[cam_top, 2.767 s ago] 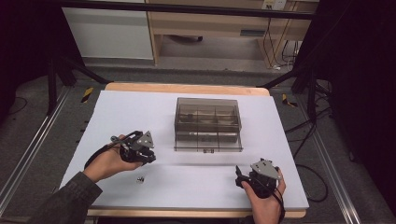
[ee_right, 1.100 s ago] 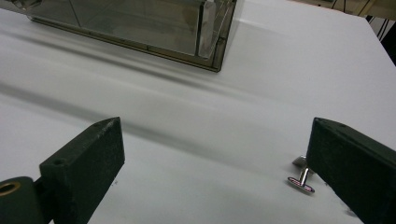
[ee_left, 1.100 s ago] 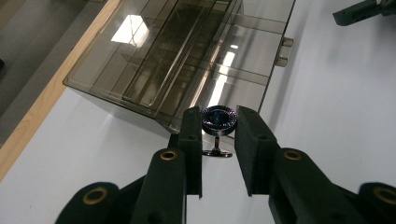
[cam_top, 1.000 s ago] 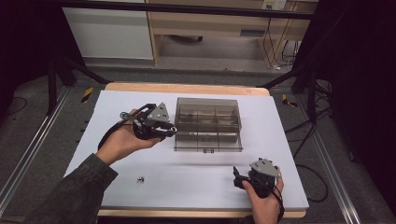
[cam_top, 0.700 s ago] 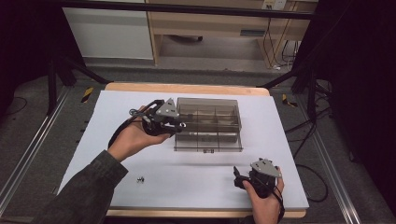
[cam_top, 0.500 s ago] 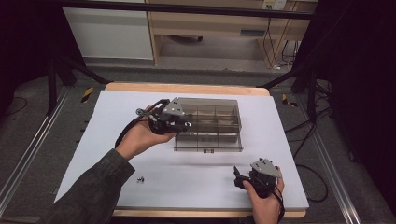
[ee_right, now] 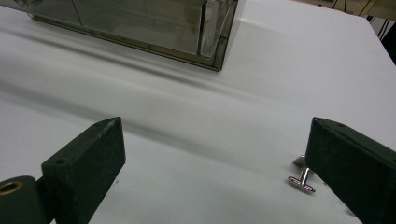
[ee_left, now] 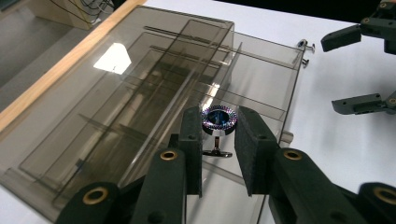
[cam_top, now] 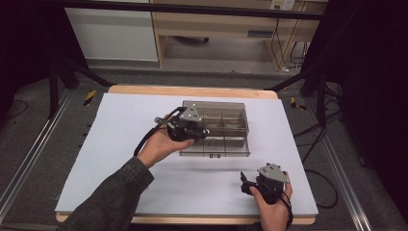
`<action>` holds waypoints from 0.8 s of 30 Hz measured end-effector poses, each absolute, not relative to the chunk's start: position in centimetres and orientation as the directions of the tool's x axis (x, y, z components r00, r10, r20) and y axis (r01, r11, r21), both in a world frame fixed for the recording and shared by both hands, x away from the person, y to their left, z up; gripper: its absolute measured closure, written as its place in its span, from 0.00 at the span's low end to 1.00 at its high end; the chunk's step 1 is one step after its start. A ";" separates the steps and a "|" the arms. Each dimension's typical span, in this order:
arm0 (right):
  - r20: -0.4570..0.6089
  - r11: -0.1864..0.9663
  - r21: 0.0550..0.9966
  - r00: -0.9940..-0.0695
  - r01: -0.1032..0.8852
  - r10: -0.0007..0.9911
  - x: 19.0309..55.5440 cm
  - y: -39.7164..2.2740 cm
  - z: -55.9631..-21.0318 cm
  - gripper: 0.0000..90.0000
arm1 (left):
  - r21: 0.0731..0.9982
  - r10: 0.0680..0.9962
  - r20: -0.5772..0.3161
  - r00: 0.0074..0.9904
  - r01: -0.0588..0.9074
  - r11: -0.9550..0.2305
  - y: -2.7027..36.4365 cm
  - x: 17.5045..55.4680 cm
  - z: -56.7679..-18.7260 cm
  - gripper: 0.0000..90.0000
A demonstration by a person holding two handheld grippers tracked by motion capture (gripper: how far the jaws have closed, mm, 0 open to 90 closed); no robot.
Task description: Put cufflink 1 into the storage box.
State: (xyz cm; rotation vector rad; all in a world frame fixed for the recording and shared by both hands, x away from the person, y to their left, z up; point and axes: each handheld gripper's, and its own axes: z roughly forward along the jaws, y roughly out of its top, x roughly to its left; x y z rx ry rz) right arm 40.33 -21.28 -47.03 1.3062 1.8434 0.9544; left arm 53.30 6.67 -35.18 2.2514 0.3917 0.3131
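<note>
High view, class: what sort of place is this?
Probably a lab data-recording station: a white-covered table with a clear compartment box, hand-held grippers, left gripper, black curtains and trailing cables.

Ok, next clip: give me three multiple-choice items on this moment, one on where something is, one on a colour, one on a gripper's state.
1. Where is the left gripper?
A. over the compartment box
B. off the table
C. beside the right gripper

2. What colour is the compartment box?
A. bright red
B. smoky see-through grey
C. solid white

3. How does the right gripper stand?
A. shut on a cufflink
B. shut on nothing
C. open, nothing between its jaws

Answers:
1 A: the high view shows it above the box's left part, gripping a cufflink.
2 B: the dividers show through its tinted walls.
3 C: its jaws stand wide apart on the white sheet, with another cufflink lying near one jaw.
</note>
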 end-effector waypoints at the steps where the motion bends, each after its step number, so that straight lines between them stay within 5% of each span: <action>1: -0.111 0.230 0.857 -0.270 0.462 0.957 40.3 -21.3 -47.0 0.06 | 0.762 0.378 0.093 0.921 0.178 -0.622 6.5 53.3 -35.3 0.81; 24: -0.106 0.232 0.854 -0.281 0.466 0.954 40.4 -21.2 -47.1 0.06 | 0.687 0.351 0.074 0.934 0.207 -0.696 4.0 53.8 -38.2 0.81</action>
